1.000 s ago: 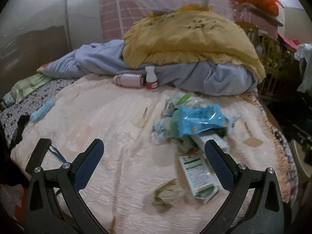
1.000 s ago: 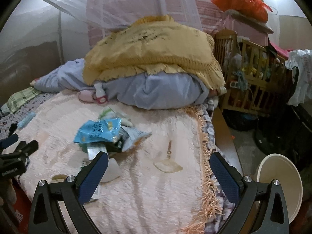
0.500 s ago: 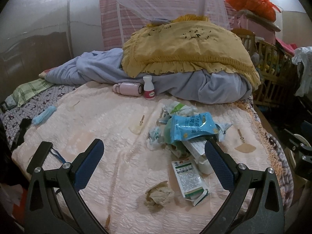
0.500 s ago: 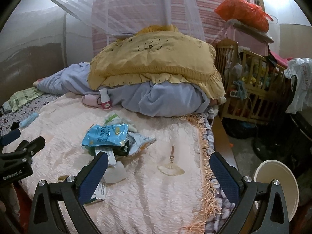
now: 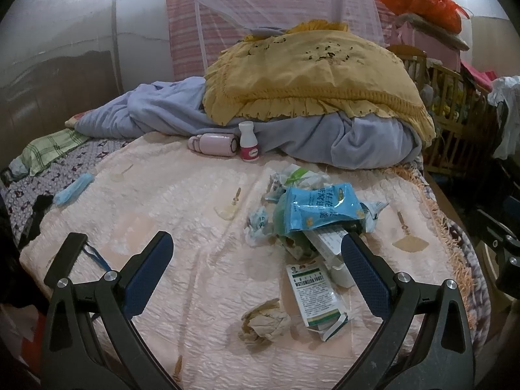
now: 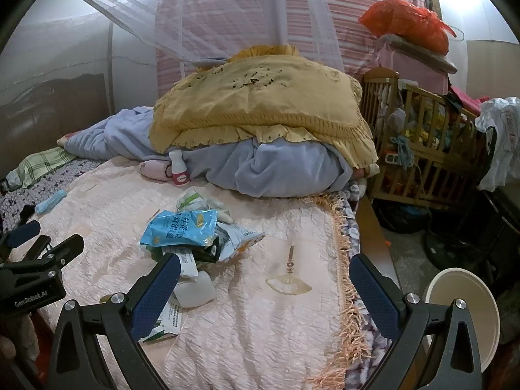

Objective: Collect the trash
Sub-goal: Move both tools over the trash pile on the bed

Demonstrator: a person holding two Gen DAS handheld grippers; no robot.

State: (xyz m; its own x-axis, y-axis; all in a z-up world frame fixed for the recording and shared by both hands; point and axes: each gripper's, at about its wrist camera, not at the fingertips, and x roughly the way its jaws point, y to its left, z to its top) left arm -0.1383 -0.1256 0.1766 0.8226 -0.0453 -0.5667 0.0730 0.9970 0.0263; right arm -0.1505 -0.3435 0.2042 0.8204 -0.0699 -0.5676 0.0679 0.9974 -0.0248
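Observation:
A heap of trash lies on the pink bedspread (image 5: 182, 201): a blue snack bag (image 5: 320, 209) (image 6: 180, 227), crumpled wrappers (image 5: 258, 224), a green-and-white medicine box (image 5: 313, 295) and a crumpled brown paper ball (image 5: 265, 320). My left gripper (image 5: 256, 260) hovers open above the near edge of the bed, just short of the paper ball and the box. My right gripper (image 6: 265, 276) is open too, to the right of the heap, over the bedspread (image 6: 276, 325). A round cream bin (image 6: 464, 315) stands on the floor at the bed's right.
A pink flask (image 5: 213, 144) and a small white bottle (image 5: 248, 143) rest against a grey-blue quilt (image 5: 351, 143) topped by a yellow pillow (image 5: 312, 74). A wooden crib (image 6: 425, 149) stands right of the bed. A blue face mask (image 5: 73, 188) lies far left.
Both grippers have pulled back and risen a little, so the trash heap looks smaller and lower in both views. Both stay open with nothing held.

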